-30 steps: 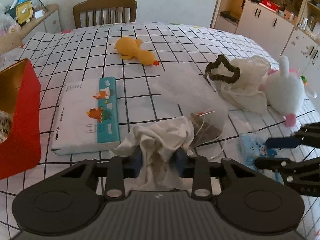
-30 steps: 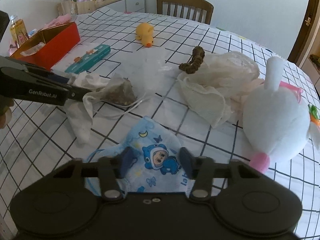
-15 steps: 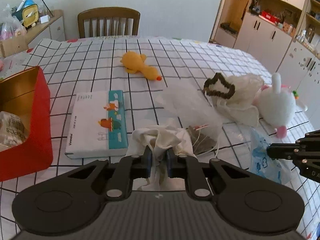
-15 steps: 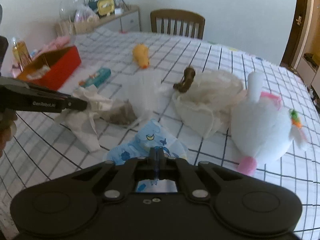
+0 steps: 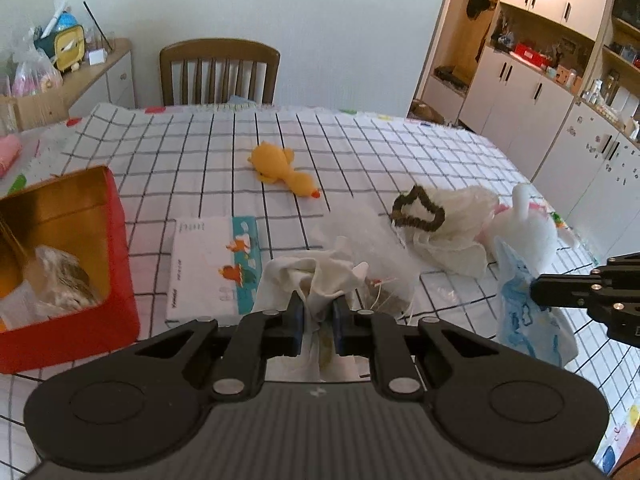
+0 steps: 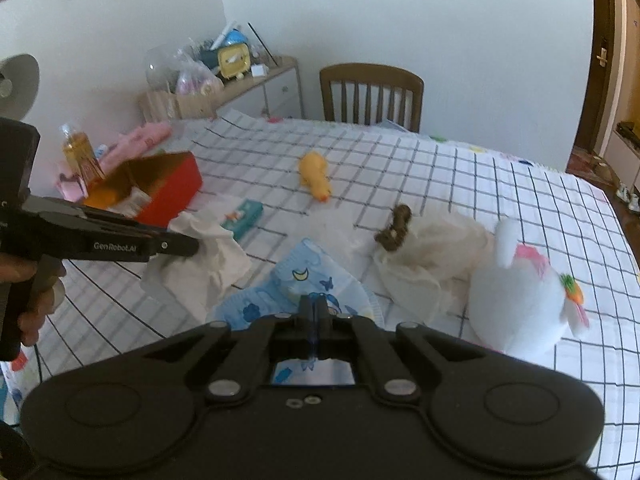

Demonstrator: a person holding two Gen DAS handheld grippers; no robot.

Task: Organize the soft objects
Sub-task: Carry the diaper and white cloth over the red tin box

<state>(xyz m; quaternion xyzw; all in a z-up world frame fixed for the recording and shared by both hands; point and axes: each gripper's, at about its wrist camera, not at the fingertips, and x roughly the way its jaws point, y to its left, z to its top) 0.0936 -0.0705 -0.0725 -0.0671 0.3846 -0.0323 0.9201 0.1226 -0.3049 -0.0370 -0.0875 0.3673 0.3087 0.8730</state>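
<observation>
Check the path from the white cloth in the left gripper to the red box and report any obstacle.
The left gripper grips the white cloth. Between it and the red box lies only the flat tissue pack, low on the table; nothing else visible blocks the way.

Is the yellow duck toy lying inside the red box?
No, the yellow duck toy lies on the checked tablecloth, well apart from the red box.

Both hand-held tools are matte black plastic. The left gripper point(image 5: 318, 318) has blue pads on its two fingers, silver round screws at the linkage pivots, two shallow round discs on its broad ribbed body, and white "GenRobot.AI" lettering along one side. The right gripper point(image 6: 314, 314) looks the same, with thin blue pads.
</observation>
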